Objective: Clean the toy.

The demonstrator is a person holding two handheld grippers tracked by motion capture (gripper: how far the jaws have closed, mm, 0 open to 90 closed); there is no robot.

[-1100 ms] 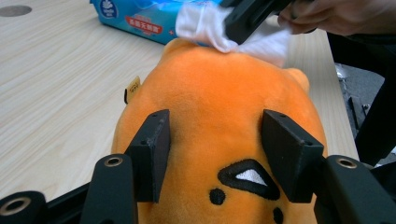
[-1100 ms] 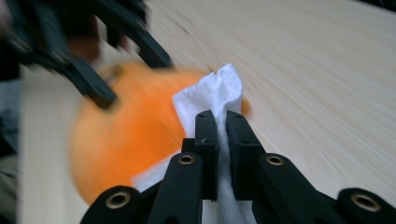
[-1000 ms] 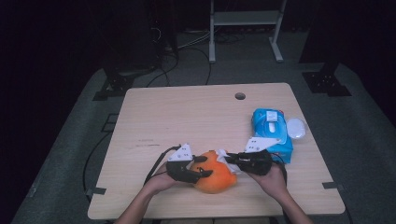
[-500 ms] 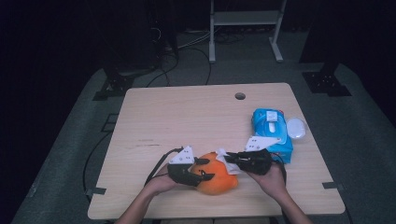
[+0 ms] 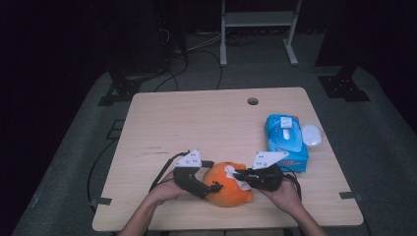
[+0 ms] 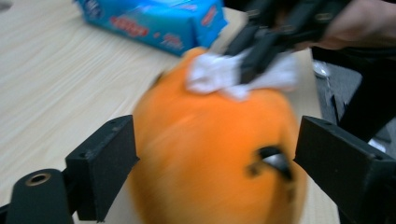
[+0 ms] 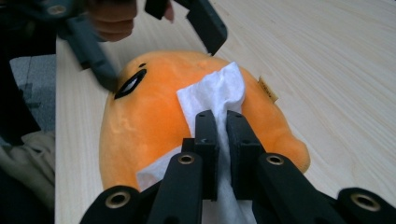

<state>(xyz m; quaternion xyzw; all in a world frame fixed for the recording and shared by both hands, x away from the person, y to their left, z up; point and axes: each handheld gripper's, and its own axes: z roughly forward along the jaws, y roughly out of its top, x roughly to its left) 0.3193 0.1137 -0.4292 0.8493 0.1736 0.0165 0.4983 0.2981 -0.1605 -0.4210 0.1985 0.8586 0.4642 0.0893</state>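
Pale wooden table (image 5: 206, 123) on grey carpet (image 5: 69, 162) — dark room, orange plush (image 5: 226, 186).

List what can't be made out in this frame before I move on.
- Plush: face blurred by motion in the left gripper view.
- Tissue: lower end hidden behind the right gripper in its own view.
- Tissue pack: print too small in the high view, cut off by the top edge in the left gripper view.

Orange plush toy (image 5: 226, 189) with black eye marks; white tissue (image 7: 212, 95); blue wipes pack (image 5: 286, 140); pale wood table (image 5: 206, 123).
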